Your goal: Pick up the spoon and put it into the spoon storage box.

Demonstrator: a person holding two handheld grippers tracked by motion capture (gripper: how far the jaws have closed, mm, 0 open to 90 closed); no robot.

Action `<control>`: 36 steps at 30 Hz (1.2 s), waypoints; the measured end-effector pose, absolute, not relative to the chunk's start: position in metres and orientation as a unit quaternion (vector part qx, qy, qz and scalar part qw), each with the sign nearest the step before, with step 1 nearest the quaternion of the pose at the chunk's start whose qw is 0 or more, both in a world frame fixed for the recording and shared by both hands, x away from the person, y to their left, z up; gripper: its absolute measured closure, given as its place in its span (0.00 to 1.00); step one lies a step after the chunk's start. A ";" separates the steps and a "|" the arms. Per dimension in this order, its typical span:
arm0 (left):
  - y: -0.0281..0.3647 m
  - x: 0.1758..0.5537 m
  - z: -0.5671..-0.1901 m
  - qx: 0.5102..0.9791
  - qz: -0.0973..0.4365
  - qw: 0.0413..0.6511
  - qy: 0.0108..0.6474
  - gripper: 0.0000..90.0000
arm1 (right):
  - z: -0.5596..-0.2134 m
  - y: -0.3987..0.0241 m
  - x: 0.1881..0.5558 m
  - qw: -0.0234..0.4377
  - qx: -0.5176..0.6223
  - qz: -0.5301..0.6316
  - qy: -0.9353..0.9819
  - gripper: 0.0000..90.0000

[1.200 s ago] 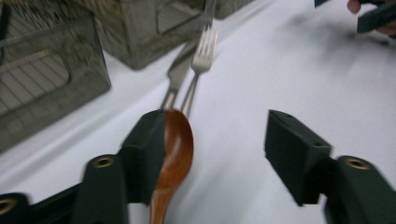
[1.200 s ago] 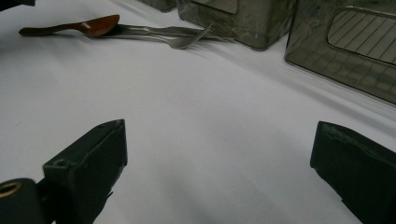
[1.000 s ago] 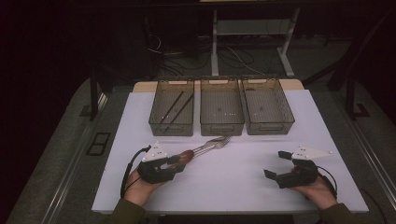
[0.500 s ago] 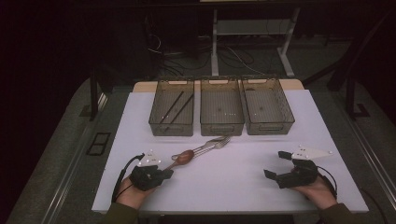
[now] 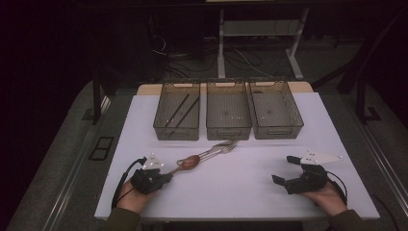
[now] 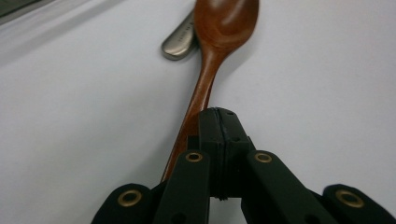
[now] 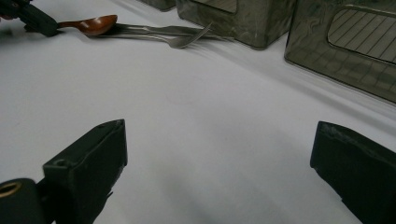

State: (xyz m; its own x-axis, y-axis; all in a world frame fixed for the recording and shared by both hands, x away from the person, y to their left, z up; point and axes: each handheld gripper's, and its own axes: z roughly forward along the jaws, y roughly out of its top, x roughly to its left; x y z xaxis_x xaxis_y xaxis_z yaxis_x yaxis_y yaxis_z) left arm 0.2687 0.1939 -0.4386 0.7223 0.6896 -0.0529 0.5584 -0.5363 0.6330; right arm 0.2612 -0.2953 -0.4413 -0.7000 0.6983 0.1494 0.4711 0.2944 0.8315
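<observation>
Since a second ago our left hand-held gripper (image 5: pixel 163 177) has drawn back toward the near left corner of the tabletop (image 5: pixel 250 187) and sunk a little, and its jaws have just been closing; they are now clamped on the handle of the wooden spoon (image 5: pixel 186 163). In the left gripper view the two black jaws meet over that handle, with the brown bowl of the spoon (image 6: pixel 226 21) lying further out on the white surface and the end of a metal handle (image 6: pixel 179 44) just beside it. The spoon lies near the middle of the tabletop, a little toward its left edge, its bowl touching or overlapping the metal fork (image 5: pixel 222 148), which points toward the far edge.

Our right hand-held gripper (image 5: pixel 285 169) has kept its place near the near right corner, jaws spread wide with nothing between them; in the right gripper view only bare tabletop (image 7: pixel 210 140) lies between the jaws.

Along the far edge stand three clear bins (image 5: pixel 228 132) side by side. The left bin (image 5: pixel 161 130) holds dark chopsticks (image 5: pixel 180 111).
</observation>
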 end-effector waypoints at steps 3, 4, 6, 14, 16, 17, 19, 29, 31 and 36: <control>0.197 0.274 -0.439 0.870 0.118 0.316 0.360 0.99 | -0.441 -0.295 0.261 0.122 0.367 0.466 0.796 0.04; 0.198 0.276 -0.439 0.870 0.121 0.315 0.361 0.98 | -0.441 -0.295 0.261 0.122 0.368 0.466 0.795 0.04; 0.200 0.282 -0.439 0.868 0.128 0.313 0.363 0.98 | -0.442 -0.295 0.261 0.122 0.367 0.466 0.796 0.04; 0.204 0.295 -0.441 0.860 0.135 0.319 0.374 0.98 | -0.442 -0.295 0.262 0.122 0.366 0.465 0.797 0.04; 0.204 0.294 -0.441 0.857 0.130 0.327 0.377 0.98 | -0.442 -0.295 0.262 0.122 0.366 0.465 0.797 0.04; 0.204 0.294 -0.440 0.857 0.128 0.330 0.376 0.98 | -0.442 -0.295 0.262 0.122 0.366 0.465 0.797 0.04; 0.204 0.293 -0.437 0.851 0.126 0.348 0.373 0.97 | -0.442 -0.295 0.262 0.122 0.366 0.465 0.796 0.04; 0.175 0.310 -0.422 0.843 0.099 0.406 0.339 0.68 | -0.442 -0.295 0.262 0.122 0.368 0.464 0.796 0.04; 0.170 0.314 -0.421 0.842 0.094 0.414 0.332 0.62 | -0.442 -0.295 0.263 0.122 0.369 0.464 0.796 0.04; 0.157 0.325 -0.421 0.848 0.076 0.420 0.314 0.51 | -0.442 -0.295 0.263 0.121 0.369 0.463 0.797 0.04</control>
